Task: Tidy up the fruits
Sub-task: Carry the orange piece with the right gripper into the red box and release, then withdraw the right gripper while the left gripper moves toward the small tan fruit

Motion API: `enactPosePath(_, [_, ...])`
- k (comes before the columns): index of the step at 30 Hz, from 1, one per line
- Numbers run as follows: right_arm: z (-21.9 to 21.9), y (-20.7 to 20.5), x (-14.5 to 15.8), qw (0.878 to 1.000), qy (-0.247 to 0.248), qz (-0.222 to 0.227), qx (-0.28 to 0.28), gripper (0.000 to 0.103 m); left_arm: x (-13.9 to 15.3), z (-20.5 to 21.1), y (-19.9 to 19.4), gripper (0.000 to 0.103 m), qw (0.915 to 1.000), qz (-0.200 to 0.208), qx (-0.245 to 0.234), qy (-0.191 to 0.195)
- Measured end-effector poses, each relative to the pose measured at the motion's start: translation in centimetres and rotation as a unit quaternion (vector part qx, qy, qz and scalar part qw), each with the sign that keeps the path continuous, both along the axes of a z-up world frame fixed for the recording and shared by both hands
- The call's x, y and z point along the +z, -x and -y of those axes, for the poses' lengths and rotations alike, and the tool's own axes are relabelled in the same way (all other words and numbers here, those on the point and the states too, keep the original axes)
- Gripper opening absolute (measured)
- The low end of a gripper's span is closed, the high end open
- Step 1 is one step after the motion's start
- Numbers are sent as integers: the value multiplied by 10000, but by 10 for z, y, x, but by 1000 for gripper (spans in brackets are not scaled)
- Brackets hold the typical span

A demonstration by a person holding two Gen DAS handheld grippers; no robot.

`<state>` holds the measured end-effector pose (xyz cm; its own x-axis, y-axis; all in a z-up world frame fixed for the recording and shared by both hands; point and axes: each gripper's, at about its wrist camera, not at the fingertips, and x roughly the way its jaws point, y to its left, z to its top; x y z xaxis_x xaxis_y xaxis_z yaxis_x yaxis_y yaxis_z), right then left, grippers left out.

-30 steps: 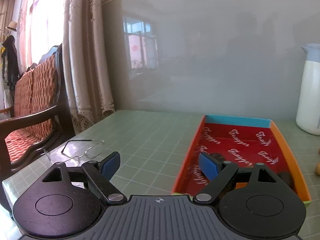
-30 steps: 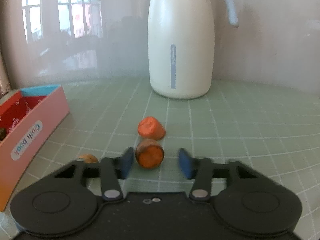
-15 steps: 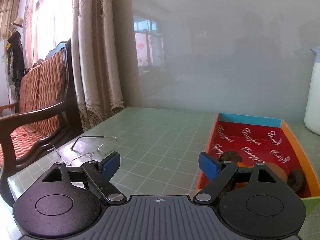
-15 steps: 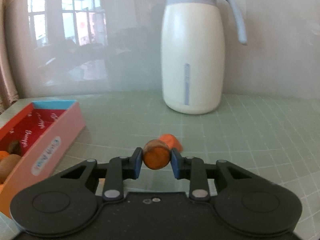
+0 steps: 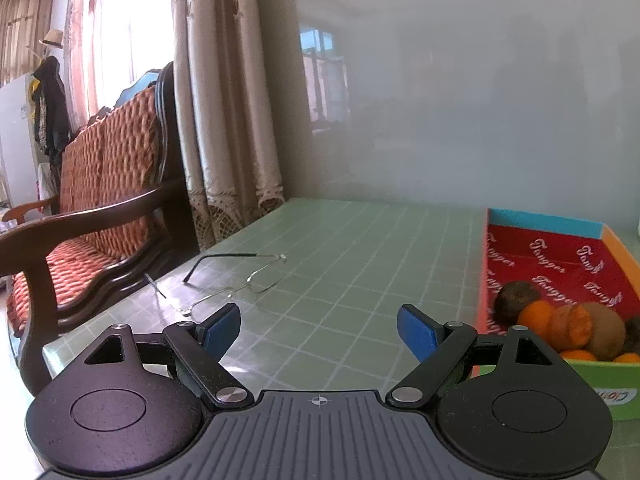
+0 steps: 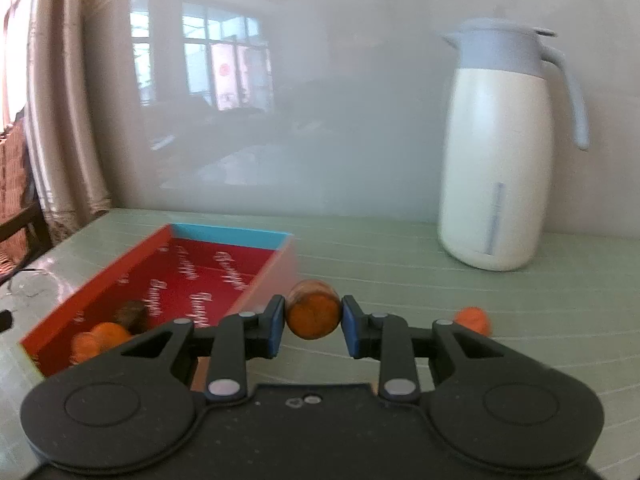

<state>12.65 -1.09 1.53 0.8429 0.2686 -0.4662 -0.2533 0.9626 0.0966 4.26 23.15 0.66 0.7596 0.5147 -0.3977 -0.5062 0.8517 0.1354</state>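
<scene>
Left wrist view: the left claw (image 5: 319, 330) fills the bottom of the frame, matte black arms with blue pads, jaws spread wide with nothing between them, only bare bench. The bench (image 5: 360, 264) is pale green, glossy, ruled in a grid of light lines. At the right edge sits the box (image 5: 540, 226), cardboard, with a red printed floor, a blue far wall and an orange right wall. Its near end holds a heap of fruit (image 5: 560, 326): round orange ones and rough brown ones, packed touching one another. The heap lies just right of the claw's right pad, outside the jaws. Thin wire glasses (image 5: 236, 280) lie folded open on the bench, left of centre, beyond the left pad. A dark wooden chair (image 5: 100, 184) with a woven orange cushion stands at the left, and lace-hemmed curtains (image 5: 224, 100) hang behind it.

Right wrist view, somewhat blurred: the right claw (image 6: 313, 322) is clamped on an orange fruit (image 6: 313, 316), round and flat-faced, pinched between both blue pads at lower centre. It hangs beside the box's (image 6: 236, 236) near right wall, in front of it. More orange and brown fruit lies in the box's lower left end. A second orange piece (image 6: 474, 319) rests on the bench at the right, partly behind the claw's arm. A smooth cream jug (image 6: 496, 184) with a grey lid and handle stands at the upper right.
</scene>
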Motion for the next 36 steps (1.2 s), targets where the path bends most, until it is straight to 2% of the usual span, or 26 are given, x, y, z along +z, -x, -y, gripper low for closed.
enactPosePath(8, [-35, 7, 3, 9993, -64, 115, 349, 29, -3, -17, 10, 85, 9999, -17, 164, 46])
enactPosePath(13, [-55, 17, 4, 9971, 165, 273, 693, 29, -5, -25, 14, 85, 9997, -18, 229, 111])
enactPosePath(29, [-81, 37, -3, 9902, 465, 214, 1302, 29, -3, -23, 13, 85, 9997, -14, 206, 114])
enactPosePath(31, [-85, 40, -4, 9884, 526, 241, 1403, 33, -3, -23, 13, 85, 9997, -10, 202, 109])
enactPosePath(33, [-86, 44, -4, 9877, 568, 301, 1425, 49, -3, -22, 12, 85, 9998, -11, 190, 108])
enactPosePath(36, [-77, 45, 4, 9897, 390, 510, 1281, 51, -3, -21, 12, 85, 9998, -4, 179, 101])
